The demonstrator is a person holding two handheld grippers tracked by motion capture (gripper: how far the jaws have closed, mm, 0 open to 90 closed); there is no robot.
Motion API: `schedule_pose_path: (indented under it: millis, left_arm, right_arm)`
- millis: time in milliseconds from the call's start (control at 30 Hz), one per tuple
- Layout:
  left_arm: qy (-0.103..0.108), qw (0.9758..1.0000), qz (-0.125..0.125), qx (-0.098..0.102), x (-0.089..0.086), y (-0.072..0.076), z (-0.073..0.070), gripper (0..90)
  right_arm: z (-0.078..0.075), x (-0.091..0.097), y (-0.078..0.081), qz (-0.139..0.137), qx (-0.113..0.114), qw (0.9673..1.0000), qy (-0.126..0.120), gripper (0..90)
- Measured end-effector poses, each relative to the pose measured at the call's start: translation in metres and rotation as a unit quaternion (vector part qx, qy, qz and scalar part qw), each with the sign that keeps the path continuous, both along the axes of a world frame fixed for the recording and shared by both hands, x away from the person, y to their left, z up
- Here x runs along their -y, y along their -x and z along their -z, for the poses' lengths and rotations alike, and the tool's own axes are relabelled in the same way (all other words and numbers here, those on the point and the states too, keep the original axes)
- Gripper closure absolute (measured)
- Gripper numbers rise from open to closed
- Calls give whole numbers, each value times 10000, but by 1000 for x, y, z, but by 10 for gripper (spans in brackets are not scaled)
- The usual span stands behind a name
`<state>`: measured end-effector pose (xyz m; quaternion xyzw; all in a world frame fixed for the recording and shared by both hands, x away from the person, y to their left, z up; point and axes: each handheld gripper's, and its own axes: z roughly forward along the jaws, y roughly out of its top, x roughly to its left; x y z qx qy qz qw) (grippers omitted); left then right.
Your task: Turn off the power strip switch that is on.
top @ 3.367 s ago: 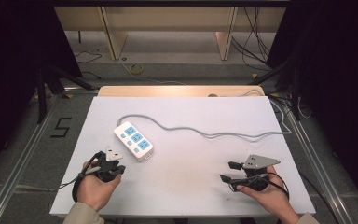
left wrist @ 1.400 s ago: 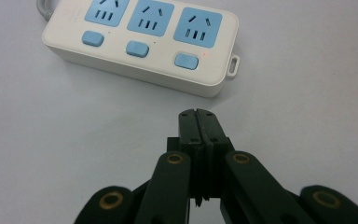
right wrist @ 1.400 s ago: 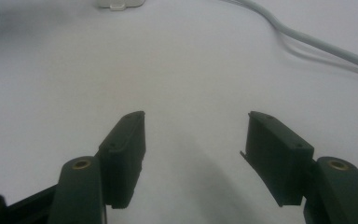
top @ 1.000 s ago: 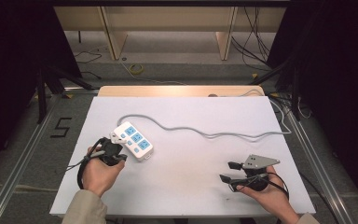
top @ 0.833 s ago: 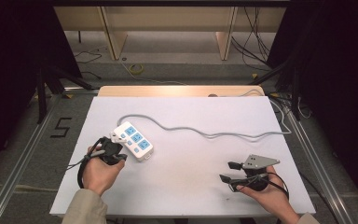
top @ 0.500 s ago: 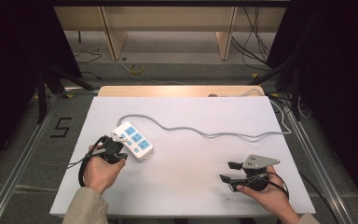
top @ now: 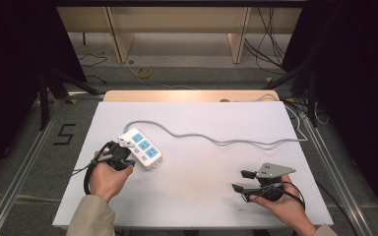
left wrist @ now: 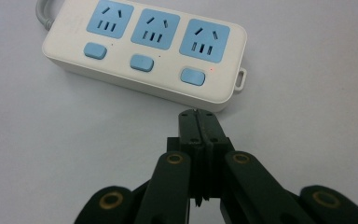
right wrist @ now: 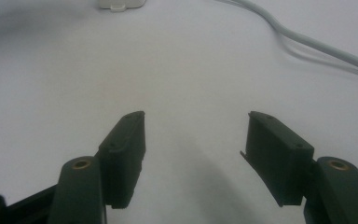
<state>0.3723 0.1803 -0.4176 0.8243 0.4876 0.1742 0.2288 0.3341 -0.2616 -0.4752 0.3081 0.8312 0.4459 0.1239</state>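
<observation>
A white power strip (top: 141, 148) with three blue sockets and three blue switches lies left of centre on the white table (top: 202, 196). In the left gripper view the power strip (left wrist: 144, 51) fills the top, and a small red light glows beside the rightmost switch (left wrist: 192, 76). My left gripper (left wrist: 198, 117) is shut, with its tips just short of the strip's near edge below that switch. The left gripper (top: 127, 156) sits at the strip's near side in the high view. My right gripper (top: 241, 180) rests open near the right front, its jaws wide apart with nothing between them (right wrist: 193, 140).
The strip's grey cable (top: 226, 140) curves across the table to its right edge and off it. In the right gripper view the cable (right wrist: 307, 46) runs across the upper right and the strip's end (right wrist: 121, 3) peeks in at the top. Wooden furniture (top: 177, 24) stands beyond the table.
Since 3.4 s ago my left gripper has moved forward up to the power strip's near side. Over the last second it barely shifts. The right gripper has stayed still.
</observation>
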Motion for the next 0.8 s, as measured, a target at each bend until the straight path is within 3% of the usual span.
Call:
schedule_pose_path:
  millis: [800]
  left_arm:
    - [-48,10000,45,-13,3,-10,-1,899]
  right_arm:
    - [0,0,0,1,-4,10000,9,386]
